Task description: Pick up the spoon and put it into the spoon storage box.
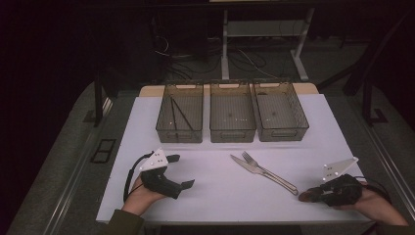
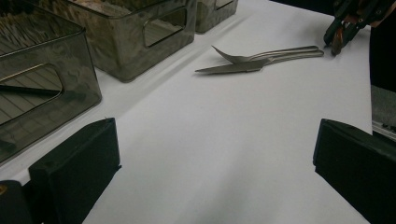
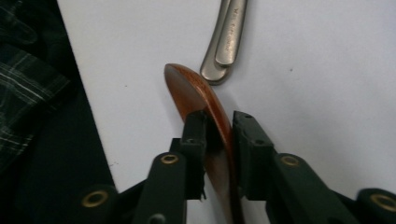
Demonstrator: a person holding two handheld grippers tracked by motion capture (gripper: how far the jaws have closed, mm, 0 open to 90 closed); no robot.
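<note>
The fork and knife lie together near the middle of the white table, their handle ends just beside the wooden spoon clamped in the right gripper. Left of the fork, bare tabletop runs open to the wide-spread left gripper. Beyond the fork, three bins form a wall across the far side, with a clear strip between.

High overhead view facing forward; two low, close gripper views, all sharing the fork.
</note>
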